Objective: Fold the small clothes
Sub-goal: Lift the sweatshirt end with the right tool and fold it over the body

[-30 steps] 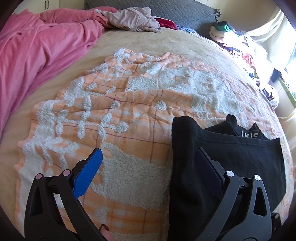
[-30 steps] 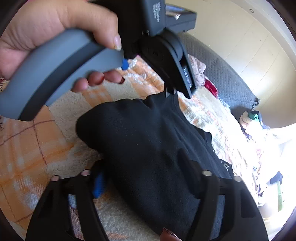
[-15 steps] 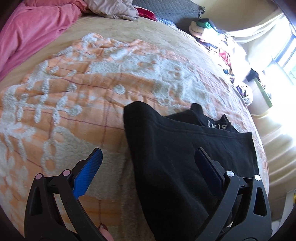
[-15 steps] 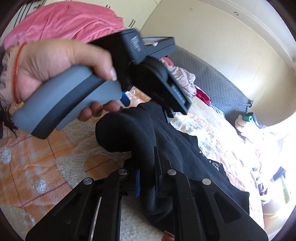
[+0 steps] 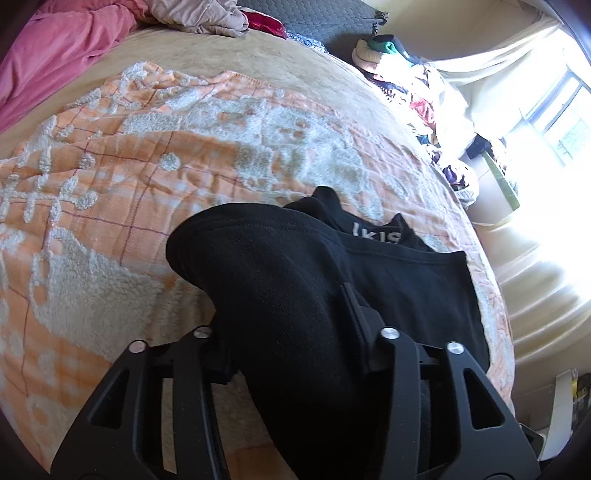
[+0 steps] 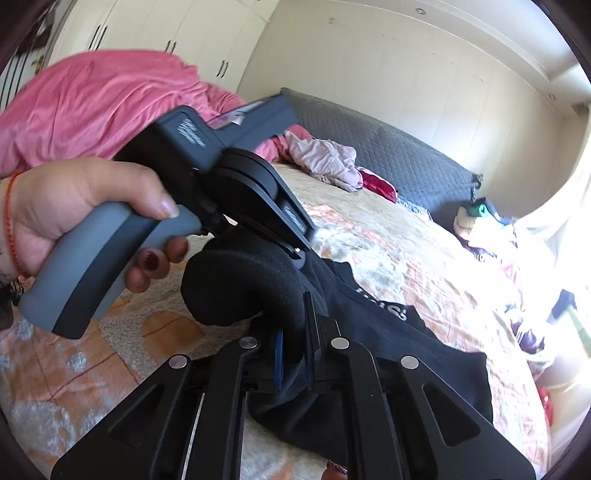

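Observation:
A black garment [image 5: 388,280] with white letters lies on an orange and white blanket [image 5: 147,155] on the bed. Its near folded edge is lifted into a hump. My left gripper [image 5: 288,332] is shut on this fold, with the cloth bulging between the jaws. In the right wrist view my right gripper [image 6: 293,354] is shut on the same black garment [image 6: 406,332], blue pads pressed on the cloth. The left gripper's grey handle [image 6: 110,251], held by a hand, sits just above and left of it.
A pink blanket [image 5: 55,55] is heaped at the far left. A pale crumpled garment [image 5: 199,14] and a red one lie near the grey headboard [image 6: 388,155]. A pile of clothes [image 5: 417,92] sits at the far right by a bright window.
Both grippers have closed on the garment's near fold: the right one first, then the left. The fold has risen off the blanket into a hump.

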The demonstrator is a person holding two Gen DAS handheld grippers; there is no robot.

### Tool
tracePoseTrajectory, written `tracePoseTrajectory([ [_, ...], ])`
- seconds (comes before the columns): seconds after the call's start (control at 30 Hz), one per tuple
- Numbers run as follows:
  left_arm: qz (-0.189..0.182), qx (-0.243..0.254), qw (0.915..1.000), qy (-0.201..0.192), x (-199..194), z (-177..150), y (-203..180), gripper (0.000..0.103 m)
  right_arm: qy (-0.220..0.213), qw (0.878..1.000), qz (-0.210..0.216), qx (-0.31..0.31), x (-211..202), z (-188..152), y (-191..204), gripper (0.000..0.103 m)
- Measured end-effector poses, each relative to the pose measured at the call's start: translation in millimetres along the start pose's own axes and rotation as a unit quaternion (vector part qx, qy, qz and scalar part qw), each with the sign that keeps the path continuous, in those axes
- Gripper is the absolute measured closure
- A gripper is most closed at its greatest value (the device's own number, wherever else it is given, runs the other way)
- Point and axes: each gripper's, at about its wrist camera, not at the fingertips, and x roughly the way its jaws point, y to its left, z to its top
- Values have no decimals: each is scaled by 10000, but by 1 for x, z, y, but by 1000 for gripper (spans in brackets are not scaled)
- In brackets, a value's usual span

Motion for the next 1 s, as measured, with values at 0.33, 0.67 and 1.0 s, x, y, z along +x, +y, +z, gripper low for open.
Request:
tracePoseTrajectory([
  [0.33,220,565,9979,-206,-18,11,-82,74,-220,9978,-291,548,-36,-14,-44,96],
  [0.67,406,1002,9941,3,9,13,-162,74,-32,9845,-319,1725,-53,-39,-95,96],
  [1.0,434,1237,9906,379,54,2,-211,74,325,9440,71,3283,-61,-80,-152,96],
])
